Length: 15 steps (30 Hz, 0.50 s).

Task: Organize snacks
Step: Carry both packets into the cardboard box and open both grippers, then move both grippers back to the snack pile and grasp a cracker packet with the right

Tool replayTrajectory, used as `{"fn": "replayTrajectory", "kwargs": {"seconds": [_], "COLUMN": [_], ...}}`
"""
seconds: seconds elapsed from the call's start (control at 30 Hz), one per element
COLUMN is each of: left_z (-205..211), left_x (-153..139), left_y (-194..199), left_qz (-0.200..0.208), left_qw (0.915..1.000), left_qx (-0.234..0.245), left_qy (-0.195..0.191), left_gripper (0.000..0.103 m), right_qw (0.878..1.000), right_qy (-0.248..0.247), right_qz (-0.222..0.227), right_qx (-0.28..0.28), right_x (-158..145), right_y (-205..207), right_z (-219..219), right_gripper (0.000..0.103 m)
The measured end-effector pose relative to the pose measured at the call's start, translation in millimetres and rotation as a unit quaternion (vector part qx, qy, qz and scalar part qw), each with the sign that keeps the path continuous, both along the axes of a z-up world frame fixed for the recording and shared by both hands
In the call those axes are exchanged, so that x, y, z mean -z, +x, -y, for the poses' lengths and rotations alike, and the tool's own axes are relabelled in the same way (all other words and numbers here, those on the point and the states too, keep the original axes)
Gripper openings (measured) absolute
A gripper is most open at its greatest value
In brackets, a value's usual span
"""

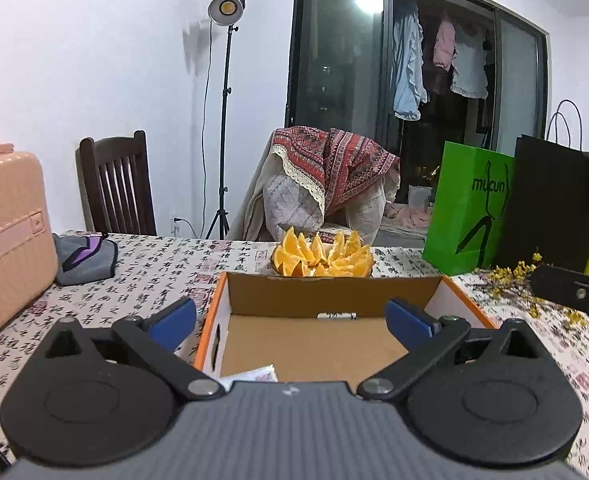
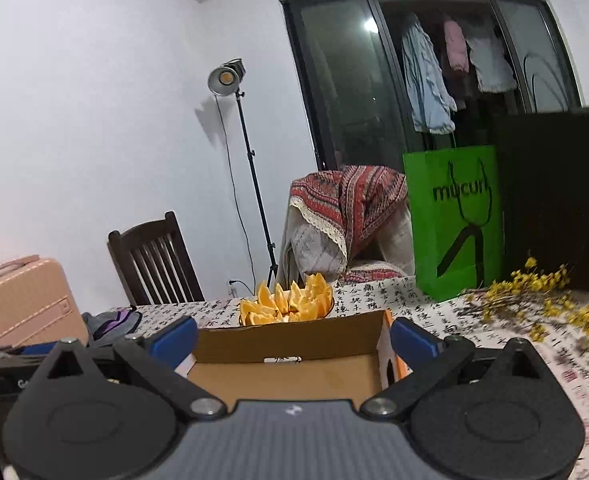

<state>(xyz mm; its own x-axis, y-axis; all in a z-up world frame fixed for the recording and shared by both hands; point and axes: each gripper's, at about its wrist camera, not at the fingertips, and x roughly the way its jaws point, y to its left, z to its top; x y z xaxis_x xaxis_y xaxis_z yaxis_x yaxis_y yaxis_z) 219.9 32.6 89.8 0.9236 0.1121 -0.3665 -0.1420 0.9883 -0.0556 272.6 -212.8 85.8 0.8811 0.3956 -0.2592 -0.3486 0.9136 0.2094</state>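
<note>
An open cardboard box [image 1: 374, 292] with orange edges sits on the table in front of both grippers; it also shows in the right wrist view [image 2: 294, 338]. A white snack packet [image 1: 254, 374] lies at the box's near edge, partly hidden by the gripper body. My left gripper [image 1: 290, 320] is open and empty, its blue pads [image 1: 174, 322] spread over the box. My right gripper [image 2: 292, 340] is open and empty above the box's near side. A plate of orange wedges [image 1: 322, 258] stands just behind the box and also appears in the right wrist view [image 2: 286, 306].
A pink suitcase [image 1: 6, 240] and grey-purple cloth [image 1: 86, 258] lie left. A green bag [image 1: 470, 208], black bag [image 1: 554, 204] and yellow flowers [image 1: 526, 280] are right. A dark chair [image 1: 114, 184] and a draped chair [image 1: 326, 184] stand behind the table.
</note>
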Motion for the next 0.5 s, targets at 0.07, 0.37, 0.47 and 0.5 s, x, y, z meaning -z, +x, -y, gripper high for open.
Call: {"fn": "replayTrajectory", "kwargs": {"seconds": [0.07,0.37,0.47,0.5], "left_z": [0.8,3.8,3.6,3.6], "left_x": [-1.3,5.7,12.8,15.6], "left_y": [-11.3,-74.5,-91.0,-96.2], "left_qz": [-0.004,-0.011,-0.021,-0.025], "left_qw": [1.0,0.9998,0.9997,0.9996], "left_qx": [-0.003,0.011,0.01,0.012], "left_qy": [0.002,0.01,0.01,0.011], "left_gripper": [0.103,0.103,0.103,0.103], "right_qw": [1.0,0.999,0.998,0.998], "right_qy": [-0.01,-0.038,-0.054,-0.06], "right_qz": [0.001,-0.007,-0.023,-0.03], "right_qx": [0.002,-0.001,-0.003,-0.004], "right_x": [-1.5,12.6,25.6,31.5], "right_y": [-13.3,-78.8,-96.4,-102.5], "right_z": [5.3,35.6,41.0,42.8], "right_gripper": [0.103,0.103,0.103,0.103]}}
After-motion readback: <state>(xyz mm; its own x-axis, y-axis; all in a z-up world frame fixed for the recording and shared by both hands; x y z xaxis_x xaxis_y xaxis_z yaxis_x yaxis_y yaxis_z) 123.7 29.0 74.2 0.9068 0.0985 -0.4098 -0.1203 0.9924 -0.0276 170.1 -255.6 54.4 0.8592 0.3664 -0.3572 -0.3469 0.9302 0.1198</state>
